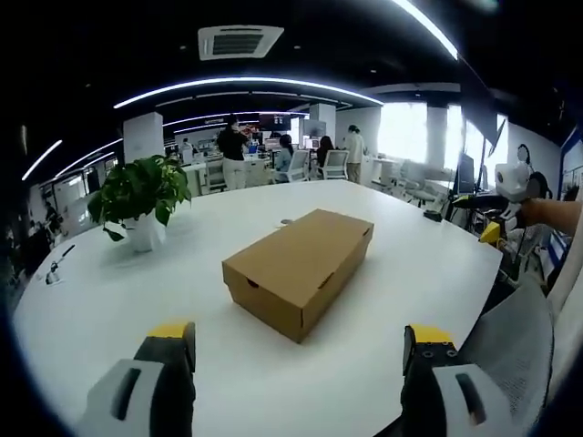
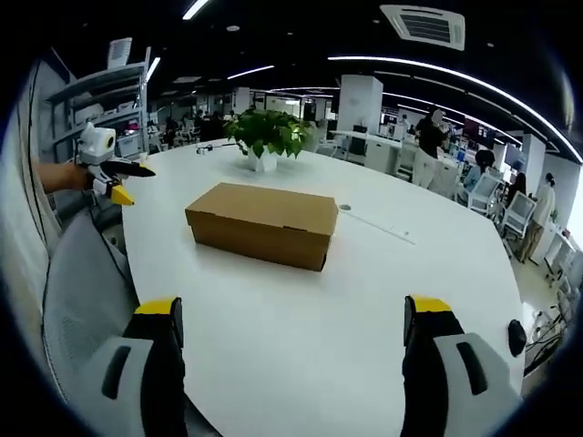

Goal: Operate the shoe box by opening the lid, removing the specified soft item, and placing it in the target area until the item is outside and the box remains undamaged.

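A brown cardboard shoe box [image 1: 299,269] lies on the white table [image 1: 118,300] with its lid down. My left gripper [image 1: 299,350] is open, its jaws wide apart, hovering short of the box's near corner with nothing between them. In the right gripper view the same box [image 2: 264,224] lies ahead with its long side toward me, lid closed. My right gripper [image 2: 291,335] is open and empty, well back from the box. The right gripper [image 1: 496,218] also appears at the right of the left gripper view. The left gripper [image 2: 114,177] appears at the left of the right gripper view, held in a hand.
A potted green plant [image 1: 141,196] stands on the table to the box's left, the plant [image 2: 267,137] being behind the box in the right gripper view. A grey mesh chair [image 2: 82,300] is at the table's edge. Several people stand by desks far behind.
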Tool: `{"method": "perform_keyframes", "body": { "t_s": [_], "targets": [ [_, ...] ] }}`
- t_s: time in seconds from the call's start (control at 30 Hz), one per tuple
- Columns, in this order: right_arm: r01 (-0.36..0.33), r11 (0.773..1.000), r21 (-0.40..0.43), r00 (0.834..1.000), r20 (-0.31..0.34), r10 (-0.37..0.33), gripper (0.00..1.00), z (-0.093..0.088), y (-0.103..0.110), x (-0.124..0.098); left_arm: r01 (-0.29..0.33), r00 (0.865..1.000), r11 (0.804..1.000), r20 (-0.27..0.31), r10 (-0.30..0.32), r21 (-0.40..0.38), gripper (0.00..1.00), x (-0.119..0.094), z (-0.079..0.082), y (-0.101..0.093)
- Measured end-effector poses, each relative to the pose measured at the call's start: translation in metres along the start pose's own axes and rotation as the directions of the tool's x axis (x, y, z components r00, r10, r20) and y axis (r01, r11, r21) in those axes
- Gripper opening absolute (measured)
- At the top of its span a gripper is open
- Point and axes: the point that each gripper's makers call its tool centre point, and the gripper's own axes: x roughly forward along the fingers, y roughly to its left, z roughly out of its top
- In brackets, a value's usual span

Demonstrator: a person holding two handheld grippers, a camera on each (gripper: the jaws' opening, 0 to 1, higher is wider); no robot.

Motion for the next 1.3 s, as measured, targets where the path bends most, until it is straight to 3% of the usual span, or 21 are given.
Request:
{"method": "perform_keyframes", "body": {
  "t_s": [0.43,0.83,1.3],
  "targets": [
    [-0.046,0.998,-0.049,0.999,-0.014,0.046,0.92,0.007,-0.017,0.025,-0.004,1.000,1.000,0.003,0.004,0.003,0.94,0.021,0.007,-0.004],
    [-0.092,0.990,-0.110,0.995,-0.034,0.089,0.85,0.011,-0.034,0.047,-0.097,0.995,0.995,-0.025,0.097,-0.013,0.88,0.034,0.003,0.012],
    [-0.169,0.972,-0.161,0.985,-0.063,0.161,0.77,0.014,-0.046,0.078,-0.134,0.989,0.991,-0.062,0.133,-0.014,0.80,0.052,-0.006,0.014]
  ]
}}
